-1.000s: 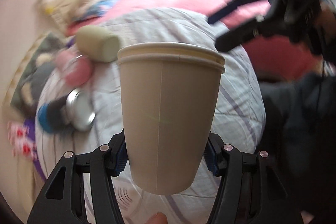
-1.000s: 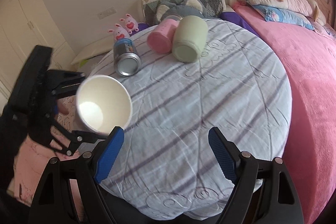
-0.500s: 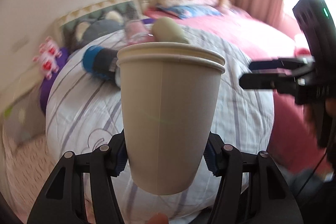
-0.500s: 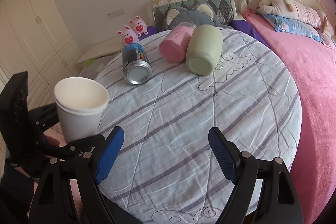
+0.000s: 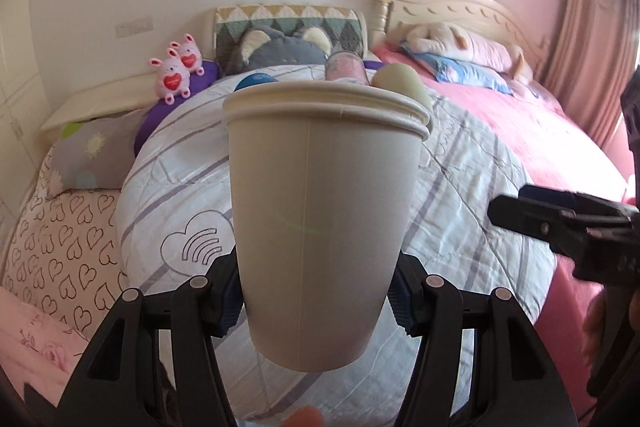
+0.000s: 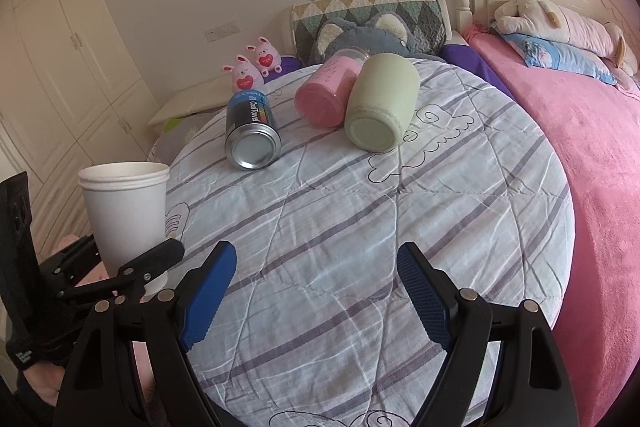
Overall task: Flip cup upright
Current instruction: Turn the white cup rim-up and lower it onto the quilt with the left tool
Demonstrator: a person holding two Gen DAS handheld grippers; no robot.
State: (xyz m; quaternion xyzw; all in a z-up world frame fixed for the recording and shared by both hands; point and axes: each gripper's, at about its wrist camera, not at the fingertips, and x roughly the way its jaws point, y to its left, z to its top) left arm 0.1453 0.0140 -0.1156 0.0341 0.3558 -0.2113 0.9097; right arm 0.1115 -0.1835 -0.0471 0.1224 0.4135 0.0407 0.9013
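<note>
Because the left gripper grips the white paper cup only low on its tapered wall, near the base, the main risk I judge is a thin wall buckling or sliding out between the blue pads when the cup is lowered. It hangs upright, mouth up, over the near left edge of the round table with the striped quilted cover, apparently not yet resting on it. Set down so close to the rim, or on a wrinkle of the soft cover, it could tip again or drop off the side. The doubled rim suggests two nested cups; if so, they could separate on release. Whether anything is inside cannot be seen from either view.

The right gripper hovers over the near side of the table with its jaws spread wide and nothing between them, well apart from the cup, so it offers no support if the cup slips.

Farther back, three containers lie on their sides. The dark can with the blue band shows its closed metal end. Just beside each other, seemingly touching, are the pink tumbler and the pale green tumbler, bases toward the camera; their contents are hidden. Any of them might roll if the table is bumped.
</note>
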